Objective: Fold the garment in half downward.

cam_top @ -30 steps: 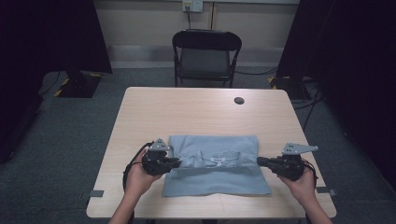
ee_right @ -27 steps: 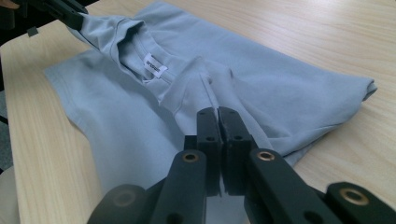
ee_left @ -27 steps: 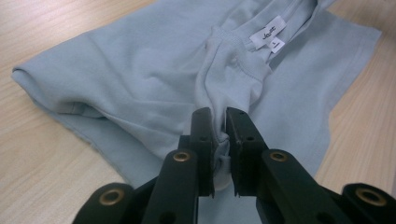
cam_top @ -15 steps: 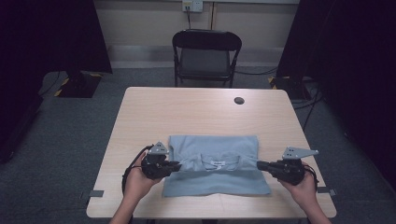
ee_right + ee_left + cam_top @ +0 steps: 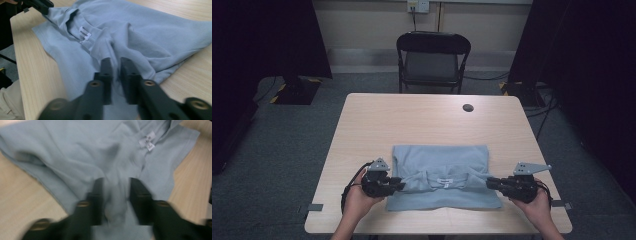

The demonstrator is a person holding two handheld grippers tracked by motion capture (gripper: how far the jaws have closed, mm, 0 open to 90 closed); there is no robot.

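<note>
Left gripper (image 5: pixel 113 195) blurred, jaws pinching a fold of the light blue shirt (image 5: pixel 442 172), right gripper (image 5: pixel 116 67) nearly closed on another fold, white label (image 5: pixel 85 33) unreadable

Light wooden table (image 5: pixel 377 125), rectangular, on grey carpet. Light blue shirt (image 5: pixel 442 165) lies on near half, folded to rough rectangle, white label (image 5: pixel 445 182) showing near collar, front edge close to table's near edge. Small dark round disc (image 5: pixel 468 107) on far right part, well apart from shirt.
</note>
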